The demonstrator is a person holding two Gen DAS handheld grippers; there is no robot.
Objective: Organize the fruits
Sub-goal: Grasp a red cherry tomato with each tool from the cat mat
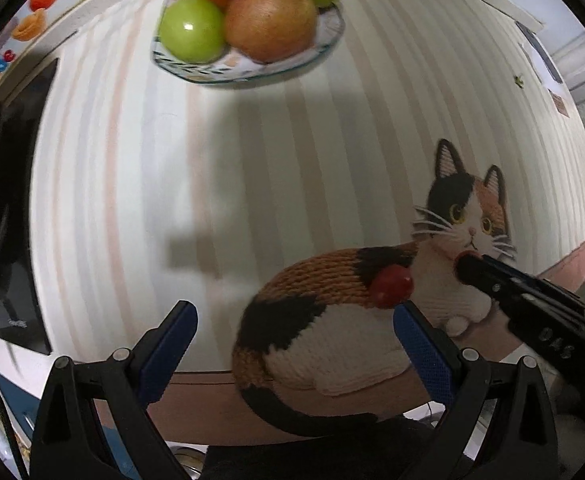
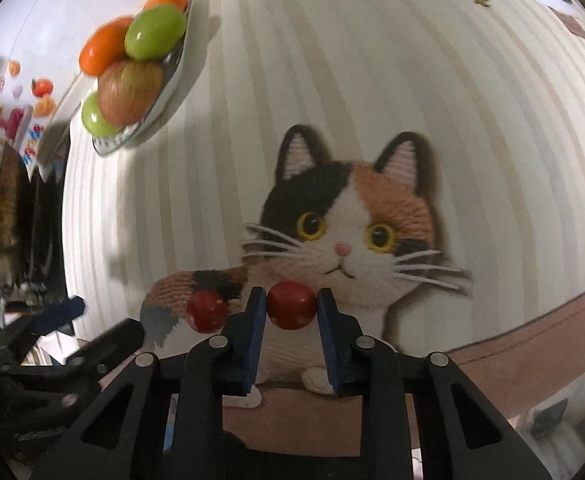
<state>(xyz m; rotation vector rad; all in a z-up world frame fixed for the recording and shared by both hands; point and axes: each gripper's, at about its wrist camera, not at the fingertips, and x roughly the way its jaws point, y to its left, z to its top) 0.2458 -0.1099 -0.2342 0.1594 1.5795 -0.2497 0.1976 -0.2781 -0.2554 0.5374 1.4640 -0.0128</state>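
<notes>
In the left wrist view, nearest to us was our left claw (image 1: 294, 330), its two blue-padded fingers (image 1: 172, 344) spread wide with nothing between them. It hung over a striped cloth with a calico cat design (image 1: 356, 312) that covered the bench (image 1: 132, 200). Just past the right-hand finger lay a small red fruit (image 1: 391, 286), round and glossy, resting on the cat's back. Our right claw (image 1: 466, 268) reached in from the right, its tip near the cat's chin. At the far edge of the bench stood a patterned plate (image 1: 324, 48) heaped with two green fruits, a reddish apple (image 1: 270, 20) and oranges.

In the right wrist view, nearest to us was our right claw (image 2: 291, 306), its pads pressed against both sides of a second small red fruit (image 2: 291, 305), which sat between the tips. The other red fruit (image 2: 207, 311) lay just to its left on the cloth, apart from the claw. The heaped plate (image 2: 164, 92) showed well apart at the upper left.

We judged these little fruits to be light, smooth-skinned and slippery, and possibly easy to bruise or burst. They seemed best held across the widest part, squarely between the pads, with gentle pressure.
</notes>
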